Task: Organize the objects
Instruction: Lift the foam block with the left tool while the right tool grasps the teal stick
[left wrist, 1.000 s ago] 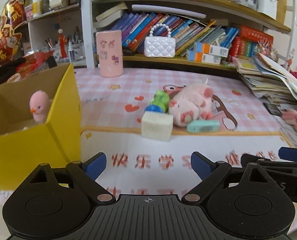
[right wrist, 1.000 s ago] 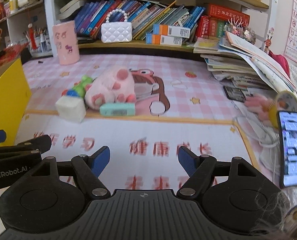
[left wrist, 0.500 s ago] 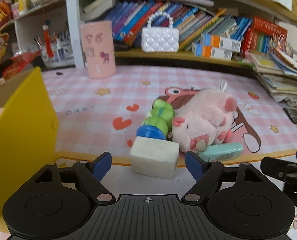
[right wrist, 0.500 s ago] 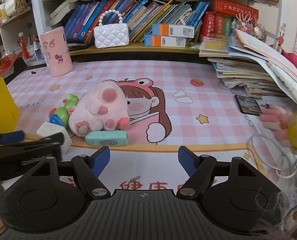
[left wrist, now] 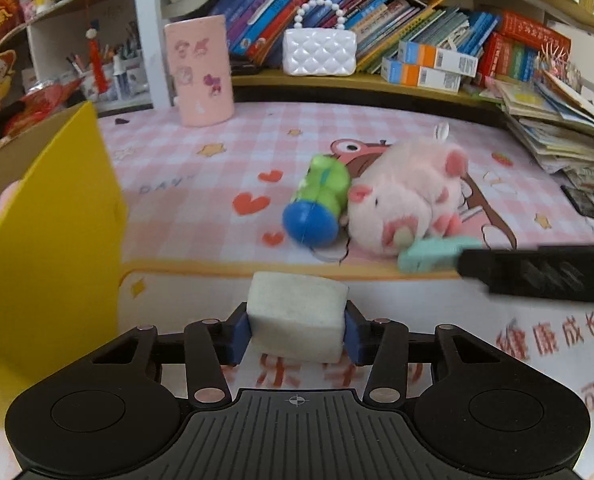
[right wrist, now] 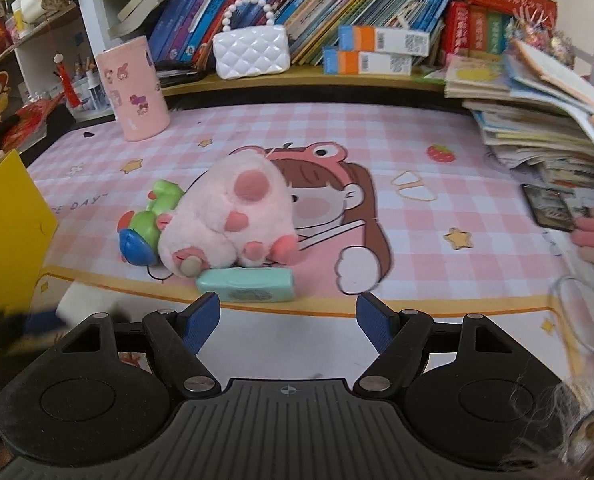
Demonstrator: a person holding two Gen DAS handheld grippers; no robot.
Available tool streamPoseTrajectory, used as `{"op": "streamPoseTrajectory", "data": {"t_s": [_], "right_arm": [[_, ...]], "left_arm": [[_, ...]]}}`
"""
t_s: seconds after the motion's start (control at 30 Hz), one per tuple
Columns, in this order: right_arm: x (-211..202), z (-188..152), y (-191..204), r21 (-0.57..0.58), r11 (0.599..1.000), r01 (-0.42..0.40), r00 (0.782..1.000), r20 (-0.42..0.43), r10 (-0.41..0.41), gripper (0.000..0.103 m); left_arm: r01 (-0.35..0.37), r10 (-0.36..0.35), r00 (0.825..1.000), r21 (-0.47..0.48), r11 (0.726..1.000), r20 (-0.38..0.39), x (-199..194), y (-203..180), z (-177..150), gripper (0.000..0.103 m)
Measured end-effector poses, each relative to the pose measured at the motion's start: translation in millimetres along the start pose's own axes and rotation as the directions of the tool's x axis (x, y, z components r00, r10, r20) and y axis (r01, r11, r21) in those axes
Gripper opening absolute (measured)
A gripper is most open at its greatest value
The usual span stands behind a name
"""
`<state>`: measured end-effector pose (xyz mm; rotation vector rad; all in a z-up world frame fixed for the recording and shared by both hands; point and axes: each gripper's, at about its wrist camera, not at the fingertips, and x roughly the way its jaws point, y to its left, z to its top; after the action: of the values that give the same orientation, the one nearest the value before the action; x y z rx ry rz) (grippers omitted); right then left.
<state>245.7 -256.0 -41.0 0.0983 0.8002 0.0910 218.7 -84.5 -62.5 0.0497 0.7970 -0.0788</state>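
White block (left wrist: 297,316) sits clamped between the just-closed left gripper (left wrist: 295,334) pads; yellow box (left wrist: 53,240) lies close left; right gripper (right wrist: 288,322) gapes empty, teal case (right wrist: 245,285) just ahead, crosswise.

each hand-held gripper (left wrist: 296,330) (right wrist: 288,322) is matte black with blue finger pads (left wrist: 239,334), silver screws and a ribbed base.

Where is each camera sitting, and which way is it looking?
Left wrist: sits on the left gripper, looking down and forward at the white block squeezed by its blue pads, yellow box alongside.
Right wrist: sits on the right gripper, open, facing the mint case.
Both show: pink plush, green toy, bookshelf.
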Motion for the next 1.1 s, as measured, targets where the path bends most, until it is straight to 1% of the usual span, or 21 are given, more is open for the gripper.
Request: {"op": "streamPoseTrajectory", "data": {"t_s": [0.13,0.23,0.3,0.33,0.37,0.53,0.8,1.0,1.1], "right_arm": [[19.6,6.9,11.4,-0.021,0.999,-0.026,0.999,-0.023,0.026,0.073],[31.3,8.4,20.5,-0.055,0.998,-0.027,0.999,-0.024,0.025,0.073],[37.3,6.8,26.0,-0.087,0.996,-0.019,1.000,-0.022,0.017,0.072],[39.4,6.4,27.0,-0.096,0.995,-0.016,1.000,-0.018,0.014,0.071],[40.8,5.1,27.7,-0.104,0.994,-0.012,1.000,-0.014,0.011,0.067],[37.7,-0.6,28.8,-0.133,0.991,0.003,1.000,0.012,-0.001,0.066],[-7.7,-17.2,24.9,-0.124,0.992,0.021,0.998,0.065,-0.013,0.066],[-47.8,-37.0,22.4,-0.062,0.998,0.027,0.997,0.070,-0.023,0.066],[-61.8,-48.3,27.0,-0.054,0.998,0.022,0.998,0.066,-0.018,0.066]], "left_arm": [[-0.012,0.012,1.000,-0.005,1.000,0.012,-18.7,1.7,-5.5,0.045],[-0.016,0.016,0.999,0.008,1.000,0.029,-31.0,1.0,-8.4,0.045],[-0.015,0.015,0.999,-0.002,1.000,0.034,-37.7,2.0,-10.4,0.045],[-0.014,0.014,0.999,-0.010,1.000,0.035,-40.4,3.1,-11.3,0.045],[-0.015,0.015,0.999,-0.016,1.000,0.037,-42.9,3.9,-12.3,0.045],[-0.010,0.011,0.999,-0.034,0.999,0.040,-53.2,9.6,-18.9,0.045],[0.014,-0.011,0.998,-0.046,0.999,0.065,-69.3,20.3,-30.4,0.044],[0.047,-0.042,0.996,-0.060,0.997,0.079,-88.6,29.4,-42.6,0.044],[0.049,-0.043,0.995,-0.065,0.997,0.094,-99.6,34.8,-48.1,0.044]]}}
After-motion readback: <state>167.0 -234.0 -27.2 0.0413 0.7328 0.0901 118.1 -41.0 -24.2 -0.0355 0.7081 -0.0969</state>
